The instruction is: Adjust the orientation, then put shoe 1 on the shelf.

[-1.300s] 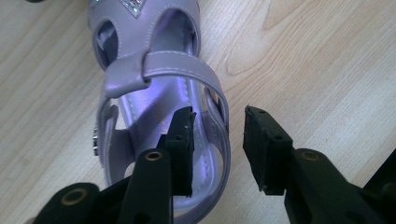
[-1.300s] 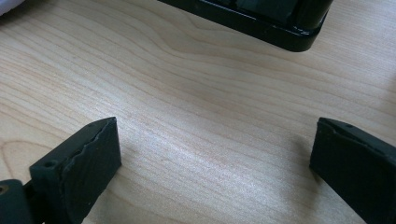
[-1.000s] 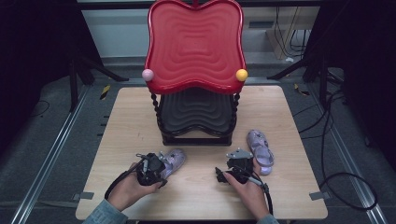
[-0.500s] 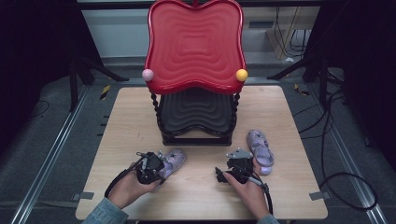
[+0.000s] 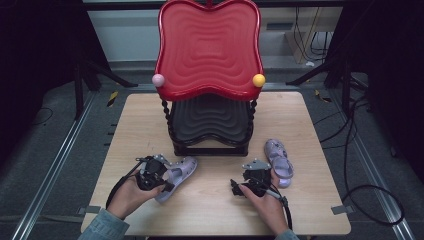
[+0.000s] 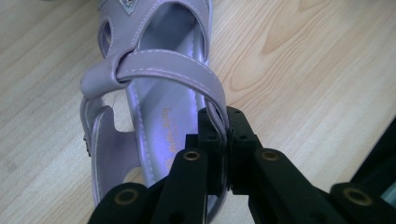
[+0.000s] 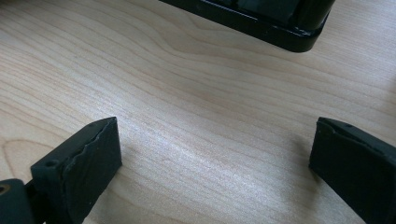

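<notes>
The table [image 5: 125,130] carries a two-level rack [image 5: 210,100], its red top shelf [image 5: 209,45] bare and tipped up toward the camera, its black lower shelf [image 5: 210,117] bare as well, so neither shoe has been put away yet, if the rack is where they are meant to go, which is my reading of the work. Ahead of the left gripper [image 5: 156,172], and partly under it, lies the first lilac sandal [image 5: 179,172], toe pointing away toward the rack's foot. The left gripper view shows how far this one has got: the jaws have just been closing and now pinch the thin heel strap [image 6: 187,74] of that sandal [image 6: 154,116] between their tips, with the sole running away from the jaws over the wood. So the grasp looks made, though whether the sandal has left the table I cannot tell; the carry and the setting down are left. The second lilac sandal [image 5: 278,160] lies just to the outer side of the right gripper [image 5: 255,181], apart from it and flat on the table, seemingly untouched. The right gripper view shows that gripper [image 7: 212,154] with its jaws spread wide over bare wood, nothing between them, and the rack's black base [image 7: 252,18] ahead. In my judgement the work is near its start: one strap gripped, one sandal waiting.
</notes>
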`<act>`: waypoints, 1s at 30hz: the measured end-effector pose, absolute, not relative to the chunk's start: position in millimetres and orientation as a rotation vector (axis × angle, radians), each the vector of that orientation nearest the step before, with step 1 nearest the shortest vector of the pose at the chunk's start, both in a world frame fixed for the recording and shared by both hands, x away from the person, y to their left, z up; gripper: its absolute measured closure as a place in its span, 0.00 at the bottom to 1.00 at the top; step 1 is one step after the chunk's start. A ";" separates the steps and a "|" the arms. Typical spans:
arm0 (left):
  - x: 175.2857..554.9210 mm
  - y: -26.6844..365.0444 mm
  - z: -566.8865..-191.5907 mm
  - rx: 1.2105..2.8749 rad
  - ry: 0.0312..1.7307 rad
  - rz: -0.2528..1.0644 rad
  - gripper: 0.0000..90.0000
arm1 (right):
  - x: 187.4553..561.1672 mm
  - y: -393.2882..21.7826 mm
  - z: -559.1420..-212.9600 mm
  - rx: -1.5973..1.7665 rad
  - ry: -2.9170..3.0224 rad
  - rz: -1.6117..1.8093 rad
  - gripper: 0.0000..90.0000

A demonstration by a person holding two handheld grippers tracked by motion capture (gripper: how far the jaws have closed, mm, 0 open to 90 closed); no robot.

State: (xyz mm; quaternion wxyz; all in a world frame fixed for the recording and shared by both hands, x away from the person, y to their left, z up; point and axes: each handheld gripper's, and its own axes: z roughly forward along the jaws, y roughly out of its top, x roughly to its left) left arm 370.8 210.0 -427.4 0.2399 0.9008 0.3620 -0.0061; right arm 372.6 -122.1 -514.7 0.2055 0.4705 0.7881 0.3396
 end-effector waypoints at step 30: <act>361.8 161.8 -373.3 2.113 0.823 0.047 0.96 | 372.8 -122.2 -514.8 1.309 2.197 0.946 0.03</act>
